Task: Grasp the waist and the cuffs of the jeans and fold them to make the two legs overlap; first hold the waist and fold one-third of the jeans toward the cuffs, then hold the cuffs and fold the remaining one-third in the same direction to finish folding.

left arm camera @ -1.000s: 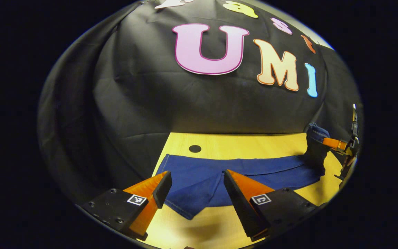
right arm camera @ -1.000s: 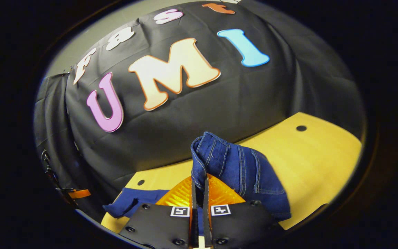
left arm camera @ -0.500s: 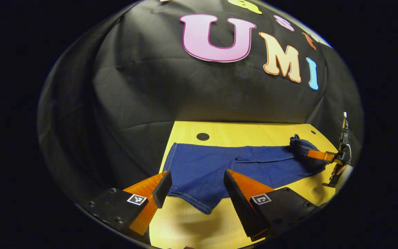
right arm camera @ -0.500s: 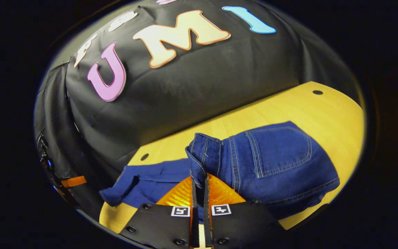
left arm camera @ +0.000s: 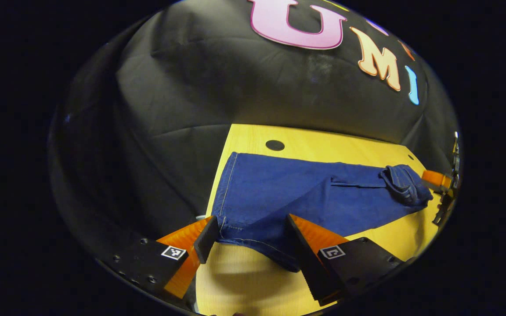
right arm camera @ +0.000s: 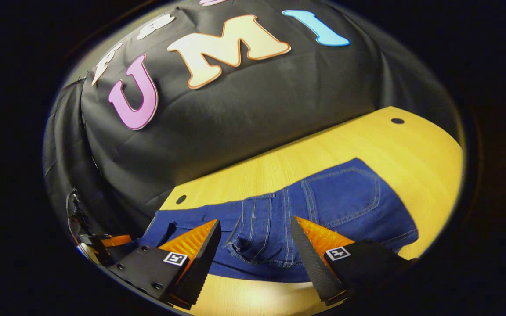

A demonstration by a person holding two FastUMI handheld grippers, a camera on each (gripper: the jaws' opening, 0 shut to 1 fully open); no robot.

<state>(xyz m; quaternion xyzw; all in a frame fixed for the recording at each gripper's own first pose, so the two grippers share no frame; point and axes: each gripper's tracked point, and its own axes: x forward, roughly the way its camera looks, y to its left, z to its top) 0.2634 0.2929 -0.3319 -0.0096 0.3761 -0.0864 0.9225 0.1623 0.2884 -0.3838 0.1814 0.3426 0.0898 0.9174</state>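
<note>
Dark blue jeans (left arm camera: pixel 305 197) lie flat along the yellow table (left arm camera: pixel 240 281), legs overlapped. Their cuffs (left arm camera: pixel 242 230) rest between the spread fingers of my left gripper (left arm camera: pixel 251 224), which is open and not pressing on them. The crumpled waist (left arm camera: pixel 404 186) sits at the far right of the left gripper view, beside my right gripper (left arm camera: pixel 435 181). In the right gripper view the waist (right arm camera: pixel 257 239) with a back pocket (right arm camera: pixel 345 193) lies on the table (right arm camera: pixel 367 140) between the open fingers of my right gripper (right arm camera: pixel 255 226). My left gripper (right arm camera: pixel 112 240) shows at the far left edge.
The table has small dark round holes (left arm camera: pixel 275 145) (right arm camera: pixel 397 120) near its back edge. The black cloth wall rises right behind the table. Bare tabletop runs between the jeans and the wall and to the right of the waist.
My right gripper, shut on the lifted waist before, has lowered it, opened and let it go flat on the table. My left gripper has come closer over the cuffs, still open.
</note>
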